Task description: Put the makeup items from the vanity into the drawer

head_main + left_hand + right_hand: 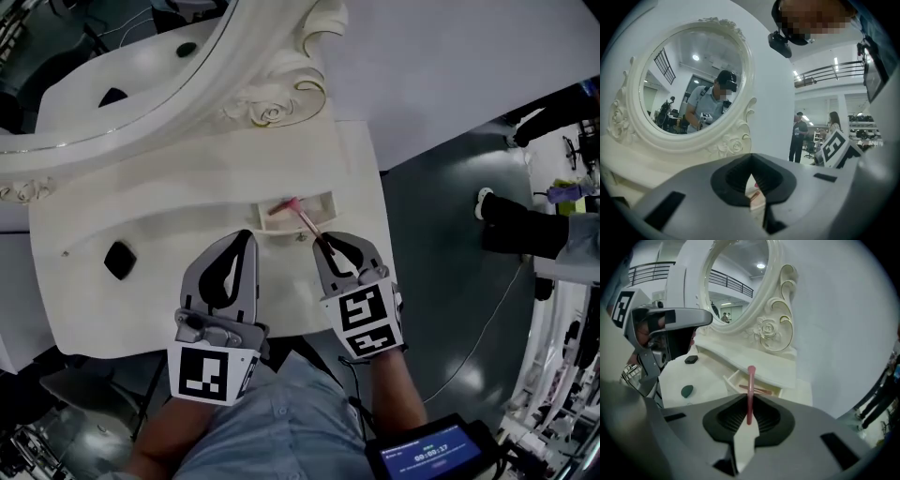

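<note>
While the right gripper point(320, 243) clamps a pink makeup stick point(307, 220) pointing upper-left at the drawer point(324, 199), the closed left gripper point(247, 234) hovers over the cream vanity point(159, 220).

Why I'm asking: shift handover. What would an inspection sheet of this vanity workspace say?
Surface: cream vanity top, bare apart from the items below.
Job's things: drawer open, pink items inside; pink stick held; dark teardrop sponge and black item lying on the top.
Clutter: nothing seen.
Grippers: right hand-held gripper shut on the pink stick, pointing toward the drawer; left hand-held gripper shut, empty.
Cables: thin cable on the dark floor.
Surroundings: oval mirror behind; bystanders in the background.
</note>
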The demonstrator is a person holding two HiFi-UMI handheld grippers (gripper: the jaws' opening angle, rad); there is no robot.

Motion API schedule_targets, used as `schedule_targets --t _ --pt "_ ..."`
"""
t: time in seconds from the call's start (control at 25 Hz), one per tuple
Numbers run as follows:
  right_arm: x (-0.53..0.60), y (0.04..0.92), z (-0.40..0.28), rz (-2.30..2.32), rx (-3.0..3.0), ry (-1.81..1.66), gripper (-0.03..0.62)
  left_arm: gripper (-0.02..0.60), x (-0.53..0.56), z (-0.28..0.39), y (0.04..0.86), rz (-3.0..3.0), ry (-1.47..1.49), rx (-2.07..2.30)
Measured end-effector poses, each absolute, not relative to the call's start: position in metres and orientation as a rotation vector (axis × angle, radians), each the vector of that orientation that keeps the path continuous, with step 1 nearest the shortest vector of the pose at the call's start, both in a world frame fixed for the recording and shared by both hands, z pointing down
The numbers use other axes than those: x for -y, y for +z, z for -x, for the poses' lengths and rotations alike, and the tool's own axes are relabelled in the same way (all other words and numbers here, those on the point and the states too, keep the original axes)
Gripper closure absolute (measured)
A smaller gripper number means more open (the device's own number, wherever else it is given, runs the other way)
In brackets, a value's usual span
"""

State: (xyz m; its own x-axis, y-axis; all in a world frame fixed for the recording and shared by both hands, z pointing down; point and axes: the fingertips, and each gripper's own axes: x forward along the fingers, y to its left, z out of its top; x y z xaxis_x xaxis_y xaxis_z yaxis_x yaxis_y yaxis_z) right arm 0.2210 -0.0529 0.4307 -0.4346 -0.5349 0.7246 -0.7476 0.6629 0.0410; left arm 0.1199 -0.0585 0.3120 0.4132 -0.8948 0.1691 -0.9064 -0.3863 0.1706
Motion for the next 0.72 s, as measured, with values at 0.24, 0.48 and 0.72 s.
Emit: schedule_targets --t 0.24,0.48,0.72 --pt "0.052 0.442 -0.226 -0.821 2.123 0.33 0.556 0.581 0.064 -0.13 0.319 -2.431 0.081 1.621" --pt "0.057 0.448 -0.218 -0.736 2.135 0.309 0.556 0.581 0.072 -0.126 0.321 -2.412 0.078 1.663" --pt "0.064 0.451 -0.215 -0.712 2.142 0.311 0.556 0.581 0.08 -0.124 0.323 -2.415 0.099 1.686"
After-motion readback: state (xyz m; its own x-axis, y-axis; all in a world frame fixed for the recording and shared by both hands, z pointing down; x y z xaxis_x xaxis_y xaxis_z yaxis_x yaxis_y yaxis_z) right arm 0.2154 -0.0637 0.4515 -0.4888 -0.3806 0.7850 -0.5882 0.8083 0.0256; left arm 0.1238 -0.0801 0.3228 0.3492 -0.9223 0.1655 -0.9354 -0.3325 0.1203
